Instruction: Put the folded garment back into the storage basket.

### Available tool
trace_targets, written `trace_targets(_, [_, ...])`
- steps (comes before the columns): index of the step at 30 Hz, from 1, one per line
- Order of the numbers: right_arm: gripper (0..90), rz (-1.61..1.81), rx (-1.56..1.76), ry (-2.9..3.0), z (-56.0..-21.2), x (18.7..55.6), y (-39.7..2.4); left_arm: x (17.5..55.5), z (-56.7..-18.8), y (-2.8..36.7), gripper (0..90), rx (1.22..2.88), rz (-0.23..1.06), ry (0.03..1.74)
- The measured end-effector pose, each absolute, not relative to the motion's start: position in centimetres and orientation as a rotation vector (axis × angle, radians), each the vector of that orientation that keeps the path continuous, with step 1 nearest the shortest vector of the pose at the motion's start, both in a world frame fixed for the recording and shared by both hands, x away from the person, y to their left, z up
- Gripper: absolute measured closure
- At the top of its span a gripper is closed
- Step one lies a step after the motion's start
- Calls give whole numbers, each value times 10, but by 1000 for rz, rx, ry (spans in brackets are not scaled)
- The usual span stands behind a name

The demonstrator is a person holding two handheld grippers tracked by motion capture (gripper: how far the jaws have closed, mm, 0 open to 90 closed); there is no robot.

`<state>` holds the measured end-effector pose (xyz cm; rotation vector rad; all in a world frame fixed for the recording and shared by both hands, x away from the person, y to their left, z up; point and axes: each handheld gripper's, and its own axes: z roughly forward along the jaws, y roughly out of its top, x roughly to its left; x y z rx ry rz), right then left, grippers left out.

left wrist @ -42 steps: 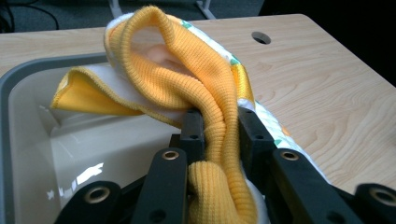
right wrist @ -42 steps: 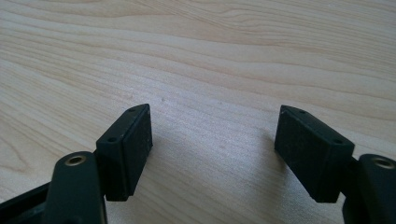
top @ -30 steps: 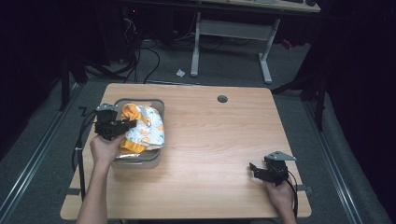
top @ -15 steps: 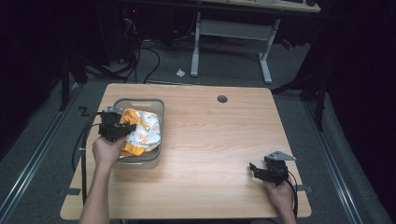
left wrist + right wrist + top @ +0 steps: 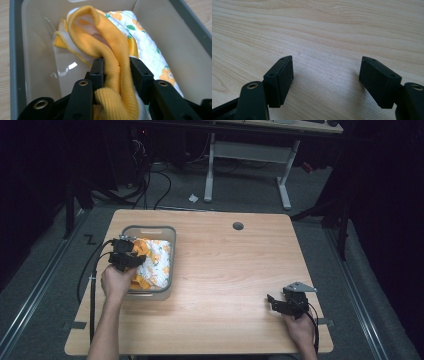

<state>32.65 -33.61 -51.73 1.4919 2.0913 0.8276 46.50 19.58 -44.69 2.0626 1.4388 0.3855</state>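
Observation:
A white quilted garment with orange flowers (image 5: 159, 262) and an orange ribbed band (image 5: 110, 42) lies bunched in a grey plastic bin (image 5: 150, 227) at the table's left. My left gripper (image 5: 134, 258) hangs over the bin. Its jaws (image 5: 115, 60) have just been opening, and the ribbed band still sits loosely between them, draped over the jaw bases. My right gripper (image 5: 272, 301) rests low near the table's front right corner. In the right gripper view it (image 5: 327, 61) stands open over bare wood with nothing between its fingers.
The bin's pale inner wall (image 5: 37, 37) is bare on the left of the garment. The wooden table (image 5: 230, 265) has a cable hole (image 5: 238, 226) at the back. Black cables trail off the table's left edge, and a white desk frame stands on the floor beyond.
The left gripper has shifted slightly left over the bin with the garment. The right hand has stayed in place.

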Motion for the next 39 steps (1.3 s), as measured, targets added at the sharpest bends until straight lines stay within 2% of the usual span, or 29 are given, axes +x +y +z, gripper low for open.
trace_targets(5, [278,828,1492,2091,-517,327,-336,463,-447,196,508,2062,425,1473])
trace_targets(14, [278,827,1490,2091,-517,327,-336,455,-436,194,402,2009,481,1456])
trace_targets(29, [278,827,1490,2092,-517,327,-336,441,-419,188,318,1938,549,1397])
trace_targets(39, [278,827,1490,2092,-517,327,-336,426,-408,173,309,1917,564,1324])
